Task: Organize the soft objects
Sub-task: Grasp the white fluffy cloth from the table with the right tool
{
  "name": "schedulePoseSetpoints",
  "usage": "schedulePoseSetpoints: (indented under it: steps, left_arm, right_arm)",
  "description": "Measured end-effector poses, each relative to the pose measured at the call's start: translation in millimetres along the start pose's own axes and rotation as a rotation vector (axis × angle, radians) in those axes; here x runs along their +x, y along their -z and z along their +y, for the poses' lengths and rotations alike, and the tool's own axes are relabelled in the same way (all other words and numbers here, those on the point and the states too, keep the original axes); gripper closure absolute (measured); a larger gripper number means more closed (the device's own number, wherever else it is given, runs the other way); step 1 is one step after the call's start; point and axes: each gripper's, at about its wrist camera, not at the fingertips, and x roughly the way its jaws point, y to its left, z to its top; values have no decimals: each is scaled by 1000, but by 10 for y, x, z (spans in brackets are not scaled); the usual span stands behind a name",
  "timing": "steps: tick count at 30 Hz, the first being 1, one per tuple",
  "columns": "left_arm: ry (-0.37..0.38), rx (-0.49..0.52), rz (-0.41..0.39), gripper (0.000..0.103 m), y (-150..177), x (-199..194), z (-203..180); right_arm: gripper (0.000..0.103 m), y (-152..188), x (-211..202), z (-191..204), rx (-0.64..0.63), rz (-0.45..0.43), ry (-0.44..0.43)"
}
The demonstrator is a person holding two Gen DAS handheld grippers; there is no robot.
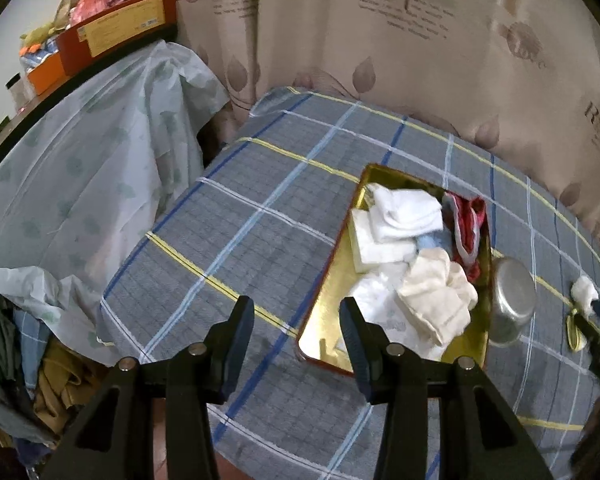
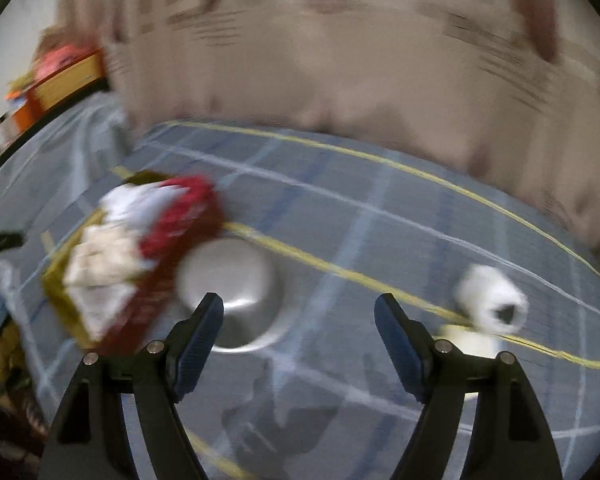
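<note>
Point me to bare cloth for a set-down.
Free: checked cloth left of the tin tray, out to the table edge; also between the steel bowl and the white roll. Crowded: inside the tray, and where the bowl sits against it.

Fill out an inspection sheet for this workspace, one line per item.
Surface: plaid cloth over the table.
Job's things: gold tin holding white, cream and red fabrics; white roll lying outside it.
Clutter: metal bowl upside down beside the tin.
Grippers: left tongs open, empty; right tongs open, empty.
Cables: nothing seen.
Surroundings: patterned curtain; orange boxes on a draped shelf.
</note>
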Motion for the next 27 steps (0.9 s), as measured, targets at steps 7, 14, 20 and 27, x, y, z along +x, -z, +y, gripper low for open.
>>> schedulePoseSetpoints:
  steps: [7, 14, 20, 27]
  left_arm:
    - [5, 67, 0, 58, 65, 9, -266]
    - [34, 144, 9, 58, 85, 69, -611]
    - [56, 219, -4, 58, 52, 91, -956]
    - [74, 316, 10, 58, 37, 142, -1461]
  right_arm:
    - [25, -20, 182, -993, 123, 43, 135]
    - [25, -74, 580, -1454, 126, 116, 190]
    - [25, -92, 936, -1566, 115, 167, 164]
    - [57, -10, 1037, -1636, 121, 156, 149]
